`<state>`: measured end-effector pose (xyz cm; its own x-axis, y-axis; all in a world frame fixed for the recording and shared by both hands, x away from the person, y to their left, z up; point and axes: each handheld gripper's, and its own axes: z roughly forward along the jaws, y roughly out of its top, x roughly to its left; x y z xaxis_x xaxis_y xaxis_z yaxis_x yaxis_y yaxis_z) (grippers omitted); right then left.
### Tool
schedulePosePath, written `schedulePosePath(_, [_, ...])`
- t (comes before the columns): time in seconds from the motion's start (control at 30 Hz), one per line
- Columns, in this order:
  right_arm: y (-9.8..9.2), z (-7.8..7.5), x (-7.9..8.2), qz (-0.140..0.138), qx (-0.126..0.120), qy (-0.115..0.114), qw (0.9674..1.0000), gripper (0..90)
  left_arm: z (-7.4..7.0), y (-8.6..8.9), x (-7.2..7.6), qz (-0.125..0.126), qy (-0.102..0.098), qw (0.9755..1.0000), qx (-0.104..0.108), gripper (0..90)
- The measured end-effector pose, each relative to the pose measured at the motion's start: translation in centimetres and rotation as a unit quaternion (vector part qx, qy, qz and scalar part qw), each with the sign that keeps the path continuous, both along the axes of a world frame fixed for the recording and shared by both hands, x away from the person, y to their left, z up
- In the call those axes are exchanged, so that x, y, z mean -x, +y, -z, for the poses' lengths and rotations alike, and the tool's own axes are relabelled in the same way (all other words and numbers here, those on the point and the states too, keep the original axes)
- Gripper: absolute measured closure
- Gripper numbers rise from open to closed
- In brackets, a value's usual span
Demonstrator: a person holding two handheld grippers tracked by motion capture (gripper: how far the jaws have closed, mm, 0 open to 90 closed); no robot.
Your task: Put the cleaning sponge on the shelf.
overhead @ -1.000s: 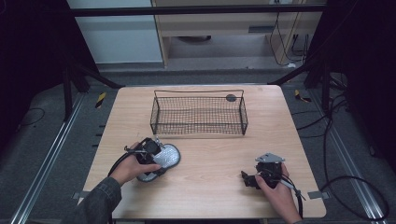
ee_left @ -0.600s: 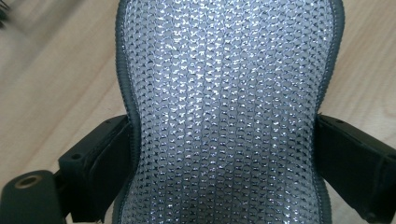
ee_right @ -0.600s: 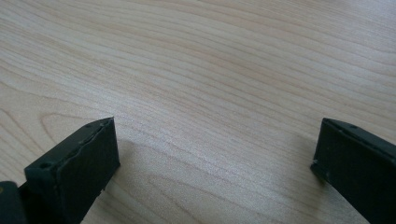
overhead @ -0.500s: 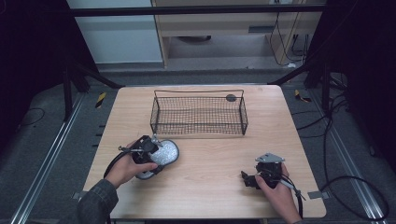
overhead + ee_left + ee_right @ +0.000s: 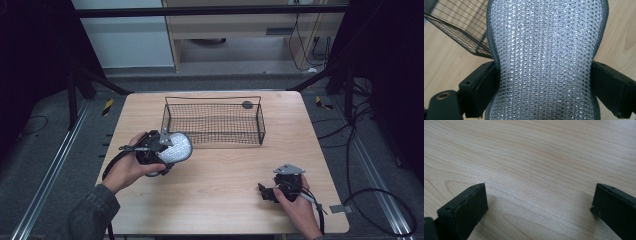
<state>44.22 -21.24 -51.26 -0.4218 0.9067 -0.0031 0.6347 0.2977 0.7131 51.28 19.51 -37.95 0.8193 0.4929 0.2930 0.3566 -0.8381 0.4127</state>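
Observation:
A silvery mesh pad with a grey rim (image 5: 176,148) (image 5: 546,60) is pinched at its narrow waist between the black jaws of my left gripper (image 5: 159,150) (image 5: 546,85), lifted off the table just left of the basket's near corner. The black wire basket (image 5: 214,121) (image 5: 461,30) stands at the middle back of the wooden table (image 5: 220,200). My right gripper (image 5: 270,192) (image 5: 539,205) rests low near the table's front right, open, with only bare wood between its jaws.
A small dark round object (image 5: 247,104) lies behind the basket's far right rim. The table's front edge runs close to my right hand. Black cables (image 5: 370,200) trail on the floor at the right.
My left gripper has lifted the mesh pad and carried it up and right, toward the basket's near left corner. The right gripper has stayed put.

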Motion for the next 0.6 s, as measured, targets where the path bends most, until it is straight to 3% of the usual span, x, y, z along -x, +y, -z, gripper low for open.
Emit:
schedulePosePath(0.13, [0.0, 0.0, 0.0, -0.001, -0.001, -0.002, 1.0, 0.4, -0.6, -0.4, -0.7, 0.006, -0.009, 0.9999, -0.007, 10.3])
schedulePosePath(0.27, [0.0, 0.1, 0.0, -0.002, -0.002, -0.004, 1.0, 0.3, -1.5, -1.4, -2.3, 0.02, -0.022, 0.9994, -0.017, 10.8])
schedulePosePath(0.6, [0.1, 0.0, -0.2, 0.002, 0.0, -0.002, 1.0, 0.3, -2.6, -3.4, -5.1, 0.05, -0.033, 0.9977, -0.031, 11.0])
